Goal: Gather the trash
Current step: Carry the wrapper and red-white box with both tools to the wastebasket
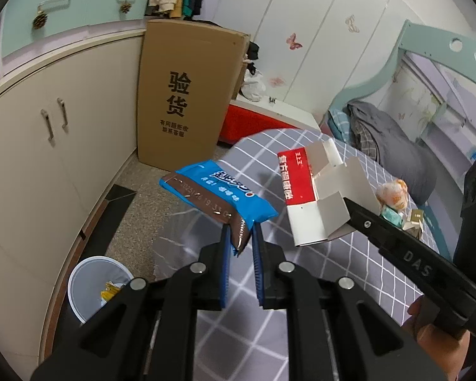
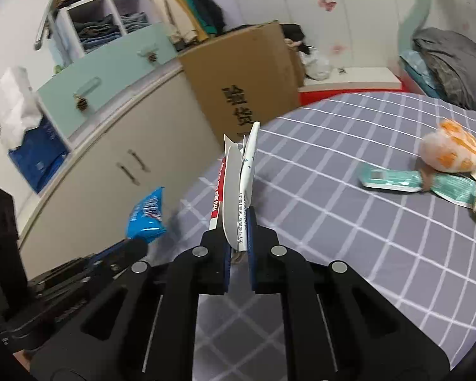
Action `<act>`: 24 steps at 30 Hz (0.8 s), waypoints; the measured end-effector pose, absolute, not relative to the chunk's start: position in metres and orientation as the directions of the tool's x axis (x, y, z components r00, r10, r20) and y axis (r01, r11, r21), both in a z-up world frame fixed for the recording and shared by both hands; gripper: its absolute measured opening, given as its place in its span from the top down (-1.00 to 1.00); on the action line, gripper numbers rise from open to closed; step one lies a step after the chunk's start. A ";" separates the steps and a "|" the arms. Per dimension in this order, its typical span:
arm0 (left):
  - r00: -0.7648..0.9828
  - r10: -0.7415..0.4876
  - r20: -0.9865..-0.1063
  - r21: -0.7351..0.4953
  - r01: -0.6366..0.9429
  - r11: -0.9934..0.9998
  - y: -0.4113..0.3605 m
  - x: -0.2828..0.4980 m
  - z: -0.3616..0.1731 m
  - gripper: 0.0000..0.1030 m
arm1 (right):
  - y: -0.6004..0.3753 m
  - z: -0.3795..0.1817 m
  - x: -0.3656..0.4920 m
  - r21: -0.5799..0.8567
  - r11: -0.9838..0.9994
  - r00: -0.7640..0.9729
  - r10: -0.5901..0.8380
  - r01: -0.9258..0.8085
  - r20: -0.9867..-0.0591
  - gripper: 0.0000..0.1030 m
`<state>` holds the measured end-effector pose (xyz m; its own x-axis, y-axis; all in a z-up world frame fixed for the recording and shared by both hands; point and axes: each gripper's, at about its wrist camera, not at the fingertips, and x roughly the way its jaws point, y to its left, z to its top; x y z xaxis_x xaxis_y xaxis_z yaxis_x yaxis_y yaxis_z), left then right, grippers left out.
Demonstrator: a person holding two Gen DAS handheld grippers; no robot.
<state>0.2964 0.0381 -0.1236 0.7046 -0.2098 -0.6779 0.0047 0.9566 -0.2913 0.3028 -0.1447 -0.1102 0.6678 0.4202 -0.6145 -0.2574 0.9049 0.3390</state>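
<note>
— Both hands are full, look. The left gripper (image 1: 241, 238) has its jaws pinched nearly together on the crimped end of that blue snack wrapper (image 1: 219, 195), and the wrapper sticks out ahead of it, in the air past the edge of the bed (image 1: 317, 285).

— And the right one?

— The right gripper (image 2: 239, 244) is clamped narrow on a flap of the red and white carton (image 1: 311, 197), opened out and flattened. It hangs above the checked sheet, just beside the wrapper but not touching it.

— They look like nothing to carry.

— I'd say so. The wrapper is thin film, light and slippery, so the sealed seam is the sensible place to bite; anywhere else it would likely slide. The carton is thin card, stiffer, but held by one flap it could bend or swing.

— Where does it all go?

— There's a white bin (image 1: 92, 285) on the floor by the cupboard doors, below the left gripper and to its left. Something yellow and a few scraps lie in it already; I can't tell what they are.

— Anything left behind?

— Further along the sheet there's a teal packet (image 2: 393, 181), with a crumpled orange and white wrapper (image 2: 450, 150) resting against it, and something gold at the very edge I can't make out. The big cardboard box (image 1: 181, 95) standing against the wall looks shut from here.
</note>
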 end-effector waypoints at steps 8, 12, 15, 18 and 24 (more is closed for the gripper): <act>0.731 -0.140 -0.668 -0.305 -0.097 0.948 0.115 0.269 -0.121 0.76 | -0.061 -0.101 0.291 0.314 0.865 0.629 0.500 -0.391 -0.595 0.83; 0.729 -0.088 -0.678 -0.294 -0.160 0.942 0.159 0.257 -0.126 0.76 | -0.014 -0.109 0.291 0.314 0.837 0.583 0.540 -0.448 -0.607 0.83; 0.719 -0.055 -0.693 -0.287 -0.205 0.936 0.186 0.250 -0.133 0.76 | 0.018 -0.118 0.288 0.308 0.820 0.552 0.558 -0.482 -0.620 0.83; 0.702 -0.030 -0.711 -0.284 -0.249 0.926 0.213 0.247 -0.145 0.76 | 0.045 -0.129 0.286 0.303 0.809 0.527 0.565 -0.503 -0.635 0.83; 0.669 -0.027 -0.742 -0.295 -0.291 0.910 0.246 0.249 -0.168 0.76 | 0.079 -0.147 0.288 0.293 0.803 0.495 0.562 -0.519 -0.662 0.83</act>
